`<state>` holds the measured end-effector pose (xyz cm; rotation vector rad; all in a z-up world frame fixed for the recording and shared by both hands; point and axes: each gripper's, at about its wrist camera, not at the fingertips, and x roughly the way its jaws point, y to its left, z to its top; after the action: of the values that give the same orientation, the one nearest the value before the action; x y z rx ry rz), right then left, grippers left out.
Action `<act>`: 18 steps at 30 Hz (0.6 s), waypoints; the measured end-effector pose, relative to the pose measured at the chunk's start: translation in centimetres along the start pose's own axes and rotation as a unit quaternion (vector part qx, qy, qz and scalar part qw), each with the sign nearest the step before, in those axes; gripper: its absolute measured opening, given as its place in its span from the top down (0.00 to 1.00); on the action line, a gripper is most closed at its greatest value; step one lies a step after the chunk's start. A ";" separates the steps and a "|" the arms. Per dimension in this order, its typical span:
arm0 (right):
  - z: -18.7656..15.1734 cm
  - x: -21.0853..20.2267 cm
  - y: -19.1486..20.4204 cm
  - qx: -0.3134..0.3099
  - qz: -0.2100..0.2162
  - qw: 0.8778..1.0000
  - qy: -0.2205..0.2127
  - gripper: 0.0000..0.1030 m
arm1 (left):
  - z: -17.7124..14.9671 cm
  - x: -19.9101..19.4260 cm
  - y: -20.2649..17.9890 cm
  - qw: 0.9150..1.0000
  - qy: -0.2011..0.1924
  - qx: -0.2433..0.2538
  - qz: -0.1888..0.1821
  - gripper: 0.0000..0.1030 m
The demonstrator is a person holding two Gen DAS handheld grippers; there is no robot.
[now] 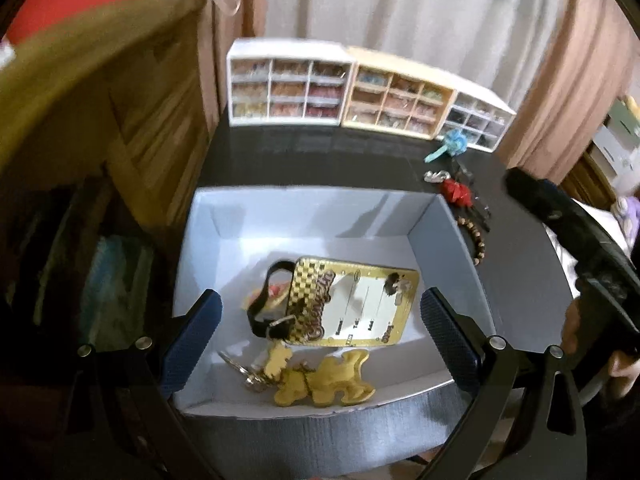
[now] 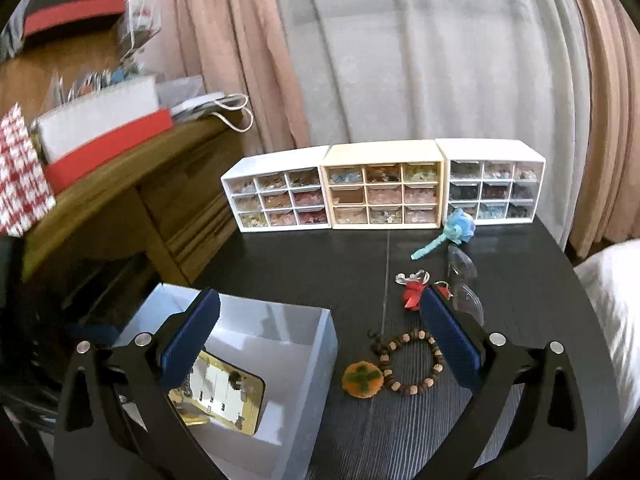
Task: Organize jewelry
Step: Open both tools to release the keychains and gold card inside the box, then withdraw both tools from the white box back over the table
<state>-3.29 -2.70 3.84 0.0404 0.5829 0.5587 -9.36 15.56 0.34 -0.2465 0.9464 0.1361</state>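
Note:
An open white box (image 1: 452, 240) sits on the black table. Inside lie a gold tag (image 1: 356, 304) with a black strap, a gold bear charm (image 1: 324, 384) and a metal keyring (image 1: 248, 372). My left gripper (image 1: 320, 332) hangs open above the box with nothing between its fingers. My right gripper (image 2: 320, 340) is open too, over the table between the box (image 2: 316, 344) and a wooden bead bracelet (image 2: 412, 364) with an orange-and-green pendant (image 2: 362, 380). The gold tag (image 2: 218, 396) shows behind the right gripper's left finger. A red bow charm (image 2: 412, 294) lies farther back.
Three small drawer cabinets (image 2: 382, 184) line the table's back edge. In front of them lie a blue flower pin (image 2: 456, 228), a clear hair clip (image 2: 464, 280) and a silver piece (image 2: 412, 277). A wooden cabinet (image 2: 120, 200) with boxes on top stands left. Curtains hang behind.

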 end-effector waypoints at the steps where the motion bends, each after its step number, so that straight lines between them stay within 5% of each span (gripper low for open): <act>1: 0.0 0.0 -0.2 -0.001 -0.002 1.000 0.001 0.07 | 0.0 0.3 0.0 1.000 0.011 -0.009 0.003 0.04; 18: 2.1 -5.1 -7.1 0.073 0.048 0.995 -0.044 0.07 | -0.1 -3.8 -2.2 0.999 -0.014 -0.039 0.022 0.04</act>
<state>-2.22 -11.11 6.88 0.2311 0.5364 0.6041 -11.13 13.43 3.71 -0.2957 0.9194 0.2168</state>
